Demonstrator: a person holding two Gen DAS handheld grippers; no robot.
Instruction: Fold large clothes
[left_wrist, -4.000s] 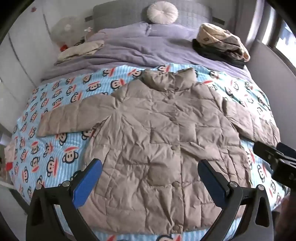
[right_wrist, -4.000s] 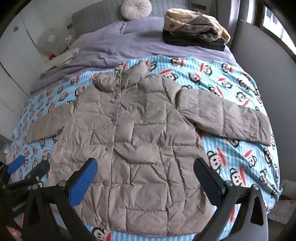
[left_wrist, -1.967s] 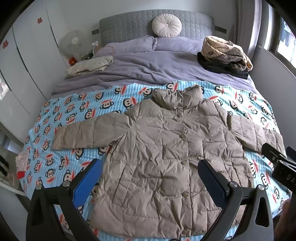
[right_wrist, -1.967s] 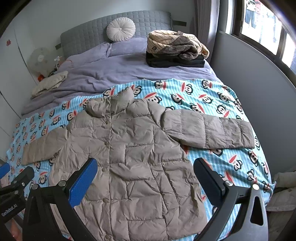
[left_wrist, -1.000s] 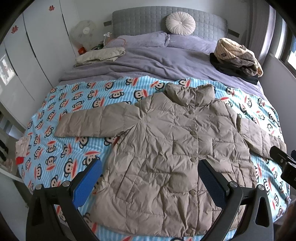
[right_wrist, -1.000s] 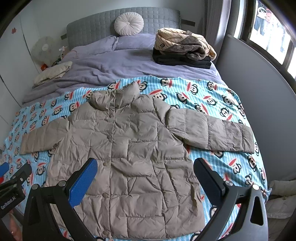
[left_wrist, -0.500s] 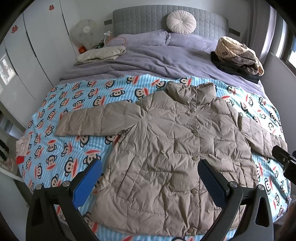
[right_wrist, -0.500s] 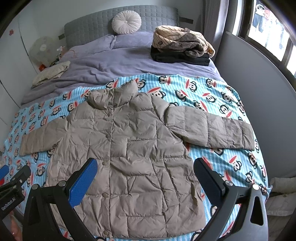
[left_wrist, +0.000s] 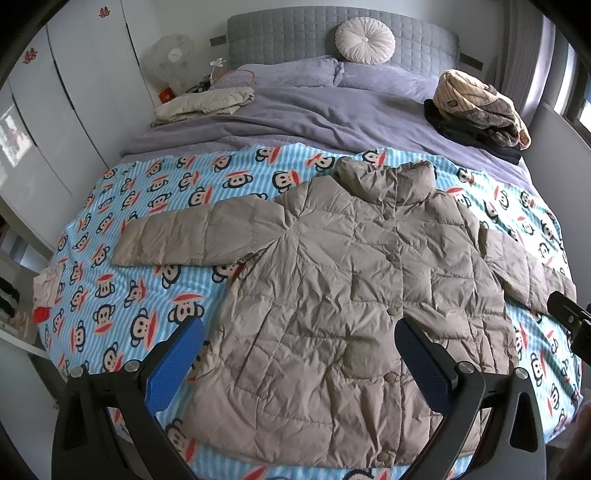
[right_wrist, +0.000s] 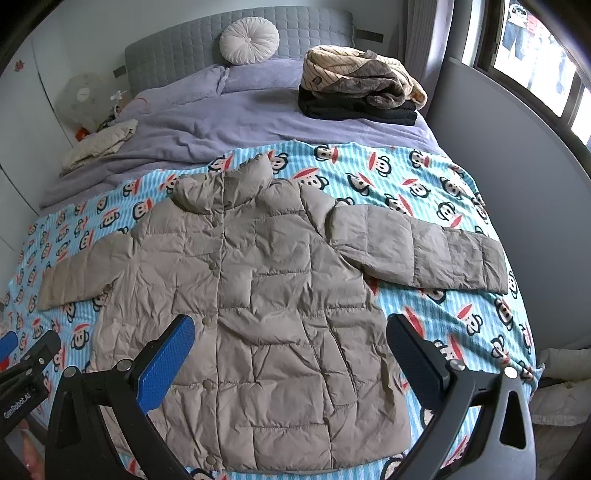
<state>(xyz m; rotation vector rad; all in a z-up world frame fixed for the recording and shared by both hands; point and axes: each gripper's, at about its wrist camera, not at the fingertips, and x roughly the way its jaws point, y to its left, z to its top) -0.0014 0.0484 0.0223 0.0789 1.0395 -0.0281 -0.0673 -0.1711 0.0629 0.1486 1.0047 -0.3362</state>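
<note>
change: both cameras have pulled up and back over the last few seconds; more of the bed and headboard shows now, jacket looks smaller and sits lower in both views
jacket itself: same layout as before, no new crease or fold, sleeves in the same spots
meaning: looks like a step back to take in the whole garment; folding not started, judged from the flat spread
jacket (left_wrist: 354, 295): tan quilted puffer, front up, snaps closed, collar toward the pillows, hem toward the cameras, lying on the monkey-print blanket (left_wrist: 140, 295)
left sleeve (left_wrist: 192, 238): stretched out sideways, flat on the blanket
right sleeve (right_wrist: 417, 254): stretched out toward the wall side, cuff near the bed edge
left tongs (left_wrist: 299, 363): spread wide, nothing between the pads, hovering above the lower left half of the jacket, no contact visible
right tongs (right_wrist: 288, 354): spread wide, nothing held, hovering above the lower middle of the jacket, no contact visible
relative: hem lies just below and between each pair of pads; both sleeves well apart from either tongs
clothes pile (right_wrist: 362, 92): folded stack far up on the purple duvet, well apart from the jacket
next, likely: a sleeve fold inward first; puffy fabric may spring back, so a firm pinch at the cuff is needed
</note>
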